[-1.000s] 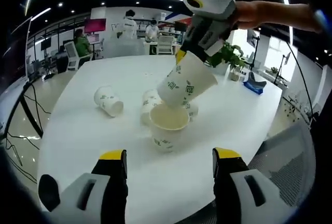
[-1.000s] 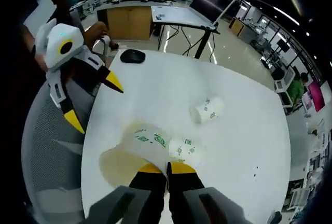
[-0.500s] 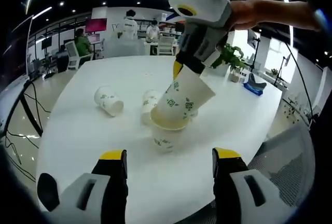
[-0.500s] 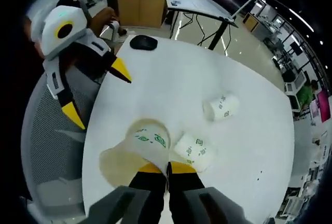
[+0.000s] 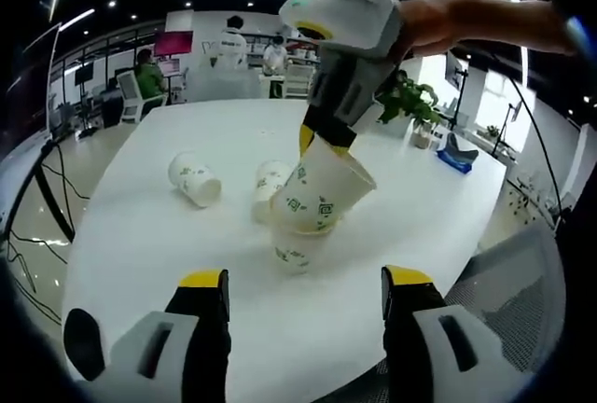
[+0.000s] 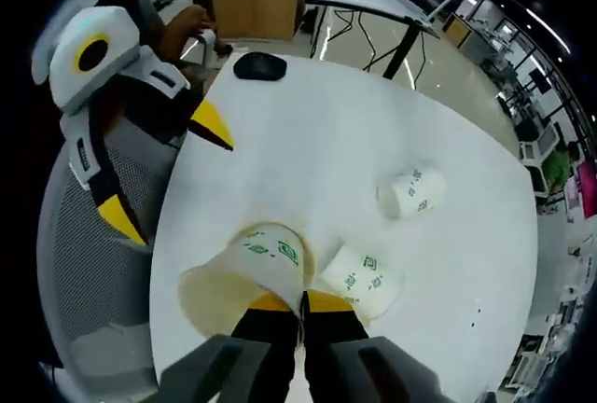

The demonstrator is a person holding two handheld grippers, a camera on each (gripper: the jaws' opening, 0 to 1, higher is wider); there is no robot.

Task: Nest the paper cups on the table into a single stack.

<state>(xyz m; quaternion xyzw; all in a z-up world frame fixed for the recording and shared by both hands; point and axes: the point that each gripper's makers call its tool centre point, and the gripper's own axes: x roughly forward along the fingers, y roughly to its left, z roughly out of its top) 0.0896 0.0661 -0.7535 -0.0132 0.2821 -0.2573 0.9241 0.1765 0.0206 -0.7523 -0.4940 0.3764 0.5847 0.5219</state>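
Paper cups: nesting one into another on the white table (image 5: 140, 235).

Left of the standing cup (image 5: 294, 252), two cups (image 5: 194, 180) lie tipped; left gripper (image 5: 303, 296) idles open; right gripper (image 6: 299, 302) pinches the tilted cup (image 5: 319, 193), which needs straightening and pushing down.

left gripper view: low, facing across table (image 5: 140, 235) | right gripper view: close, steeply down | shared: cups (image 5: 312, 200)

right tool (image 6: 300, 302) jaws pinched shut, left tool (image 5: 303, 282) jaws spread wide
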